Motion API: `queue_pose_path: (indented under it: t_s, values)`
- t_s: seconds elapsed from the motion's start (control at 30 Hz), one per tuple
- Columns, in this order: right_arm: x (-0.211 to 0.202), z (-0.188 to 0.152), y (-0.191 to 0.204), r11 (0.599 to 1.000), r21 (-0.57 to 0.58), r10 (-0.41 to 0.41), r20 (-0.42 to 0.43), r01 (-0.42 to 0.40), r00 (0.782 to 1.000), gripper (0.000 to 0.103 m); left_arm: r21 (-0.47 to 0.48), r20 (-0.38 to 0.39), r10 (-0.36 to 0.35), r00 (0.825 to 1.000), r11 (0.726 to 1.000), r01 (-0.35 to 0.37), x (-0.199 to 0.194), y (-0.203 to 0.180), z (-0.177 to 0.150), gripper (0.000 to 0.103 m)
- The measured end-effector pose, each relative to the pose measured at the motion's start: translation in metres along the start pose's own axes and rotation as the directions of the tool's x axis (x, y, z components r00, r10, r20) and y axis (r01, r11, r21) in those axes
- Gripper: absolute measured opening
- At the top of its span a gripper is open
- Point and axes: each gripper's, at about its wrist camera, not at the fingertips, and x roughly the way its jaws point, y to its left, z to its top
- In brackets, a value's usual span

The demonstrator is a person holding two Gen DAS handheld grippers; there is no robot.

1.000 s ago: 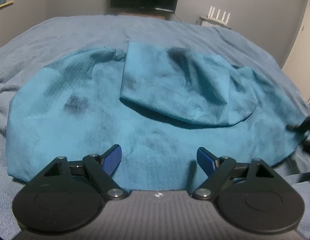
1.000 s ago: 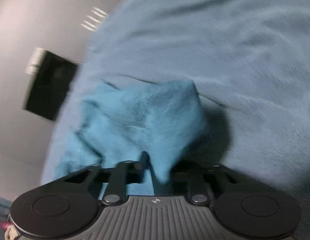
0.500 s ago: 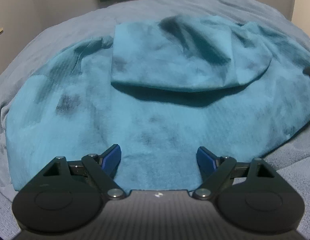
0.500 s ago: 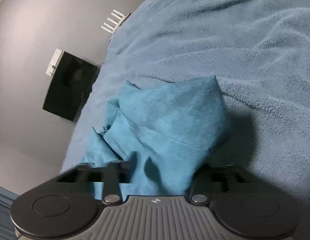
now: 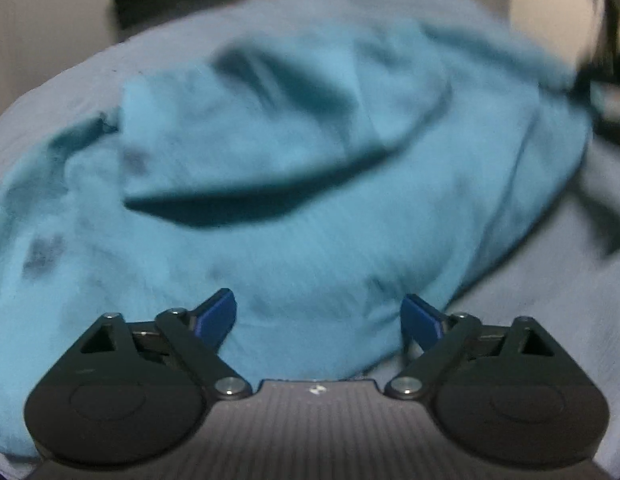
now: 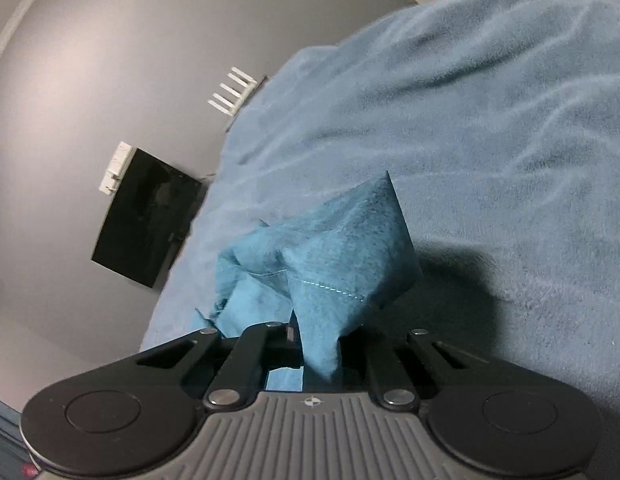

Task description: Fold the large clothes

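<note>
Left gripper (image 5: pixel 318 312): released; the jaws stand wide apart with nothing between the blue pads (image 5: pixel 216 314). It hovers low at the near hem of the garment, likely placed to take a second corner or to steady the cloth during the fold.

Right gripper (image 6: pixel 320 344): clenched on a bunch of the garment; cloth rises from between the closed fingers and peaks just ahead of them. The grip appears placed at a stitched hem, a firm place to carry an edge.

Garment (image 5: pixel 310 184): teal, large, spread on the bed cover (image 6: pixel 490 120) directly ahead of the left gripper. One flap is folded over the far middle, and its shadowed lip faces the gripper. The right-hand edge lifts off the cover toward a dark blurred shape at upper right, probably the other gripper.

Left wrist view only: overall lie of the garment and the folded flap; heavy motion blur hides fine detail.

Right wrist view only: the pinch itself, the hem stitching, and the held cloth's shadow on the cover to the right of the fingers.

Background, right wrist view: dark screen (image 6: pixel 146 220) on the wall, far left of the fingers.
</note>
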Motion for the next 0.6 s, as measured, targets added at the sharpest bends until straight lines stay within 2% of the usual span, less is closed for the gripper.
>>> queue_pose_path:
  t_s: [0.03, 0.1, 0.17, 0.23, 0.3, 0.33, 0.5, 0.6]
  values:
    - [0.005, -0.002, -0.003, 1.0, 0.021, -0.003, -0.013, 0.004, 1.0, 0.011, 0.043, -0.004, 0.022, 1.0, 0.999, -0.021, 0.002, -0.006, 0.0, 0.093]
    - [0.013, -0.005, -0.002, 0.999, 0.045, -0.016, -0.018, 0.017, 1.0, 0.016, 0.072, 0.017, 0.016, 1.0, 0.997, -0.017, -0.001, -0.01, -0.001, 0.093]
    - [0.016, -0.005, -0.001, 0.998, 0.055, -0.026, -0.021, 0.027, 0.999, 0.026, 0.038, 0.063, -0.009, 0.998, 0.999, 0.007, -0.012, -0.005, 0.0, 0.093]
    - [0.019, -0.007, -0.003, 0.996, 0.08, -0.028, -0.024, 0.03, 0.999, 0.043, -0.03, 0.161, -0.046, 0.986, 0.998, 0.052, -0.032, 0.005, 0.005, 0.093]
    - [0.021, -0.01, -0.004, 0.995, 0.093, -0.024, -0.031, 0.027, 0.999, 0.045, -0.105, 0.253, -0.053, 0.966, 0.991, 0.082, -0.046, 0.016, 0.013, 0.093]
    - [0.024, -0.012, -0.004, 0.995, 0.091, -0.026, -0.035, 0.029, 0.999, 0.045, -0.143, 0.276, -0.039, 0.96, 0.987, 0.081, -0.047, 0.021, 0.019, 0.093]
    - [0.04, -0.017, -0.003, 0.995, 0.093, -0.032, -0.067, 0.038, 0.997, 0.046, -0.28, 0.272, 0.005, 0.962, 0.957, 0.074, -0.029, 0.041, 0.052, 0.093]
    - [0.047, -0.017, -0.003, 0.996, 0.086, -0.022, -0.066, 0.028, 0.998, 0.046, -0.262, 0.272, 0.029, 0.962, 0.964, 0.045, -0.016, 0.035, 0.065, 0.093]
